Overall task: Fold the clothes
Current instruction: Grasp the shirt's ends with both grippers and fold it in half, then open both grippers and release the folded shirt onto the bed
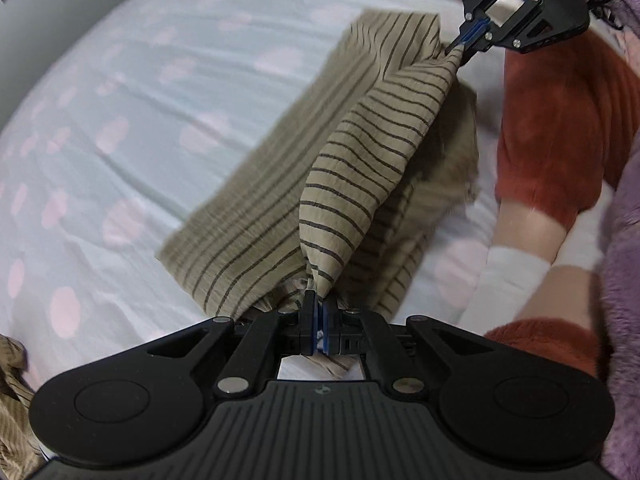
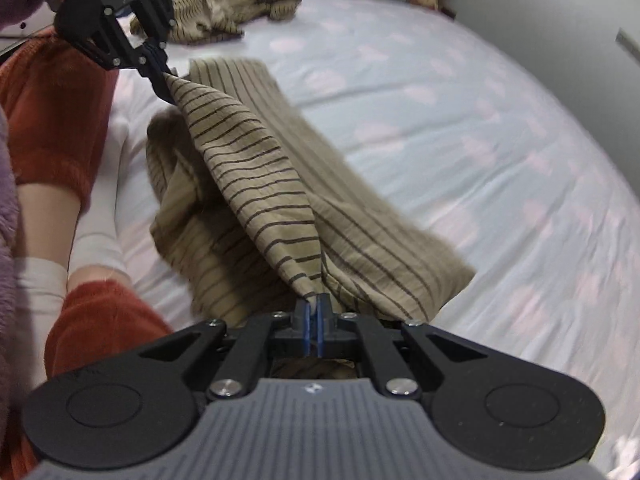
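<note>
A tan garment with thin dark stripes (image 1: 280,184) lies partly folded on the bed; it also shows in the right wrist view (image 2: 360,240). My left gripper (image 1: 319,304) is shut on one corner of its top layer. My right gripper (image 2: 314,304) is shut on the opposite corner. The edge between them is lifted off the bed and stretched taut. Each gripper shows in the other's view: the right gripper (image 1: 460,46) at top right, the left gripper (image 2: 168,80) at top left.
The bed sheet (image 1: 120,120) is pale blue with pink dots. A second crumpled striped tan garment (image 2: 224,12) lies at the far side. The person's knees in rust-red fleece (image 1: 560,120) and white socks (image 1: 504,280) sit beside the garment.
</note>
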`<state>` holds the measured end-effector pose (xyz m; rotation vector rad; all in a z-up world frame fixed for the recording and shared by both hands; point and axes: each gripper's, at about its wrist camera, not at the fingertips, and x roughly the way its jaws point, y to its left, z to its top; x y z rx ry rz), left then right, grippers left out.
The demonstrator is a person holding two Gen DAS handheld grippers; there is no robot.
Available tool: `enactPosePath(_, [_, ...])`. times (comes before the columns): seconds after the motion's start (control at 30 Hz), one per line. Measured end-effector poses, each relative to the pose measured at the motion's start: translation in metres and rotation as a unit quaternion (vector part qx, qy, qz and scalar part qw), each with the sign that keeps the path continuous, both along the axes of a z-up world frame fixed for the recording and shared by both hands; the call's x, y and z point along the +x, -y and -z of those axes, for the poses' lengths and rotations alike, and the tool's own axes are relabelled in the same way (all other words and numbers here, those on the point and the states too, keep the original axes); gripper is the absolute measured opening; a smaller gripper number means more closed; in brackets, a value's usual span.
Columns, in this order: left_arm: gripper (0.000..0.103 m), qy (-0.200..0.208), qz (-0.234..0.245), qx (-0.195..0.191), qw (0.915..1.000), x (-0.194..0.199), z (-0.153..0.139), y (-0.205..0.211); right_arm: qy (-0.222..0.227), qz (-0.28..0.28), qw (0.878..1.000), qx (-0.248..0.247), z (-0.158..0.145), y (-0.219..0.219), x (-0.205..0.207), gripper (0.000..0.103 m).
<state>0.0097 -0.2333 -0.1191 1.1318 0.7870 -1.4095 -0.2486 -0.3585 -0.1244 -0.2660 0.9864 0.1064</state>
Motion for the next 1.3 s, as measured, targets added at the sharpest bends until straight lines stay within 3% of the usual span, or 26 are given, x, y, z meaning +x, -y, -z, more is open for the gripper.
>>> enactPosePath(0.27, [0.000, -0.031, 0.018, 0.084, 0.9958, -0.009, 0.040, 0.013, -0.089, 0.021, 0.996, 0.019, 0.037, 0.002, 0.011, 0.004])
enactPosePath(0.47, [0.001, -0.070, -0.022, 0.133, 0.9884, 0.006, 0.057, 0.020, -0.131, 0.042, 0.989, 0.062, 0.046, 0.012, 0.019, 0.006])
enactPosePath(0.57, [0.004, -0.081, -0.041, 0.172, 0.9808, 0.011, 0.067, 0.023, -0.148, 0.056, 0.985, 0.073, 0.050, 0.016, 0.024, 0.007])
enactPosePath(0.67, [0.006, -0.071, -0.046, 0.219, 0.9720, 0.010, 0.078, 0.026, -0.143, 0.061, 0.985, 0.072, 0.049, 0.015, 0.024, 0.008])
enactPosePath(0.73, [0.006, -0.046, -0.036, 0.232, 0.9709, 0.004, 0.080, 0.024, -0.136, 0.072, 0.985, 0.076, 0.045, 0.017, 0.019, 0.011])
enactPosePath(0.8, [0.009, -0.029, -0.026, 0.224, 0.9739, -0.001, 0.074, 0.021, -0.130, 0.083, 0.985, 0.073, 0.041, 0.018, 0.014, 0.024])
enactPosePath(0.97, [0.026, -0.026, -0.041, 0.172, 0.9839, 0.000, 0.042, 0.006, -0.119, 0.108, 0.985, 0.057, 0.028, 0.018, 0.003, 0.043])
enactPosePath(1.1, [0.044, -0.045, -0.053, 0.129, 0.9892, 0.004, 0.014, -0.014, -0.086, 0.136, 0.982, 0.096, 0.011, 0.027, -0.020, 0.058])
enactPosePath(1.2, [0.044, -0.071, -0.081, 0.082, 0.9908, 0.015, -0.008, -0.029, -0.043, 0.168, 0.978, 0.119, -0.003, 0.034, -0.032, 0.058])
enactPosePath(1.3, [0.044, -0.101, -0.124, 0.030, 0.9867, 0.031, -0.029, -0.039, 0.004, 0.204, 0.969, 0.135, -0.016, 0.039, -0.041, 0.058])
